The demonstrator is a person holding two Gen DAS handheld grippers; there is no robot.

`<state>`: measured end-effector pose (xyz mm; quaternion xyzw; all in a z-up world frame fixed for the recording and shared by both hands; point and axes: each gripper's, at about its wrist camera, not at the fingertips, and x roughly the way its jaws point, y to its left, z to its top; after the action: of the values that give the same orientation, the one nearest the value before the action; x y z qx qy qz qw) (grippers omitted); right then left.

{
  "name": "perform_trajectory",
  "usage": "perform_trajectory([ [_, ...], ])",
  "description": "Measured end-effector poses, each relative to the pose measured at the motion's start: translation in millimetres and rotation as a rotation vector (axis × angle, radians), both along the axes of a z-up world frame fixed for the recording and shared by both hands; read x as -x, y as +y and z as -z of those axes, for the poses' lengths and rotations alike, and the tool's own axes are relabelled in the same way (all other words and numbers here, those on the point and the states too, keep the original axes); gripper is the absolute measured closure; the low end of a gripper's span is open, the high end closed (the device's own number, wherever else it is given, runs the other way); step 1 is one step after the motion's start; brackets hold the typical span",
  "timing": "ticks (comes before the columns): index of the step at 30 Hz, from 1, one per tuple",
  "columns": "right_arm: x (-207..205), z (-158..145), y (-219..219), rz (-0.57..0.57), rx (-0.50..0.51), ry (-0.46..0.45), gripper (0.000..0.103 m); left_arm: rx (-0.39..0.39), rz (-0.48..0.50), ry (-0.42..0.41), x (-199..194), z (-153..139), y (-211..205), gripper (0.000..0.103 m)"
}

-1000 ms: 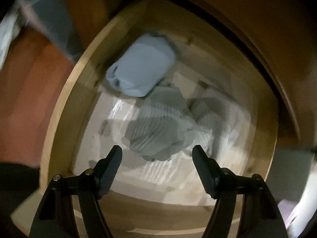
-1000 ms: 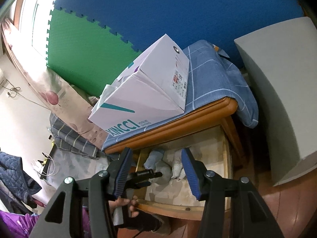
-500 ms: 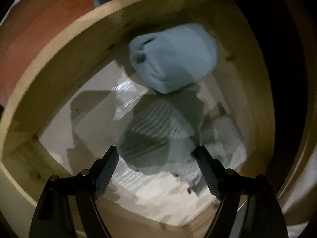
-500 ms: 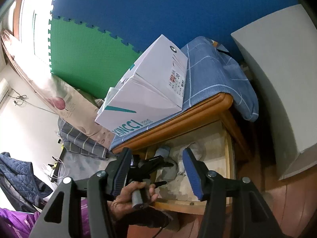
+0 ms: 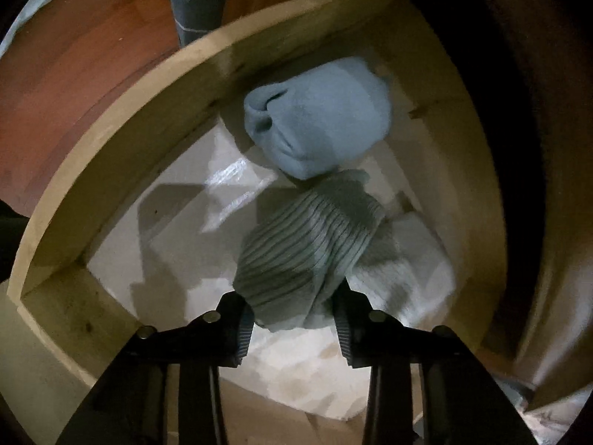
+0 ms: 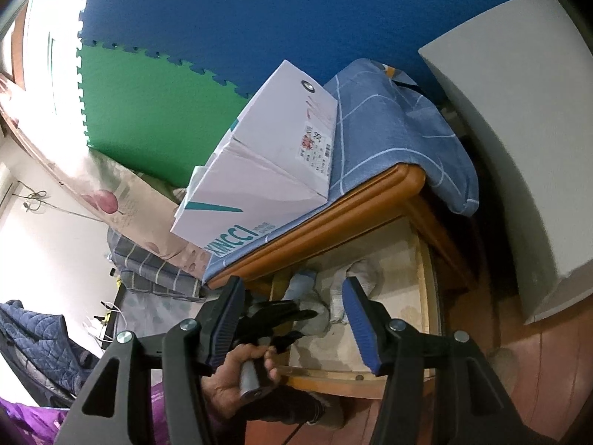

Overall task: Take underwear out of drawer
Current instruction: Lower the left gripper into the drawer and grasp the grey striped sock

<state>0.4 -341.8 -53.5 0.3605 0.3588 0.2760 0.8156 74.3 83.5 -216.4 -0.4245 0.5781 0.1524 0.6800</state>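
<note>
**Left gripper clamps ribbed underwear inside the open drawer**

A blue and green foam mat covers the wall behind a wooden nightstand. A blue checked cloth drapes over the nightstand top, and a white shoebox sits on the cloth, tilted. A grey block stands to the right of the nightstand, on a reddish wood floor.

The drawer below the top is pulled open; its walls are pale wood and its bottom is lined with white paper. 3 rolled pieces of clothing lie inside, bunched toward one side and touching each other. A light blue bundle rests against the far wall. A white piece lies to the right, partly under the others.

The grey ribbed underwear lies in the middle, still in the drawer. The left gripper points steeply down into the drawer. Its jaws have just been closing and now pinch the near end of the underwear, the cloth bunched between both pads.

In the right wrist view, a hand holds the handle of the left gripper over the drawer. The right gripper hovers in front of the nightstand, its blue-padded jaws parted with nothing between them.
</note>
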Motion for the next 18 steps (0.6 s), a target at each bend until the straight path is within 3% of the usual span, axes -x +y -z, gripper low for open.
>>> perform_trajectory([
  [7, -6.0, 9.2, -2.8, 0.023, -0.014, 0.046, 0.047, 0.003, 0.127, -0.101, 28.6, -39.5, -13.7, 0.069],
  [18, -12.9, 15.8, 2.2, 0.052, 0.013, 0.088, 0.047, -0.016, 0.403, -0.232, 85.5, -109.8, -33.8, 0.068],
])
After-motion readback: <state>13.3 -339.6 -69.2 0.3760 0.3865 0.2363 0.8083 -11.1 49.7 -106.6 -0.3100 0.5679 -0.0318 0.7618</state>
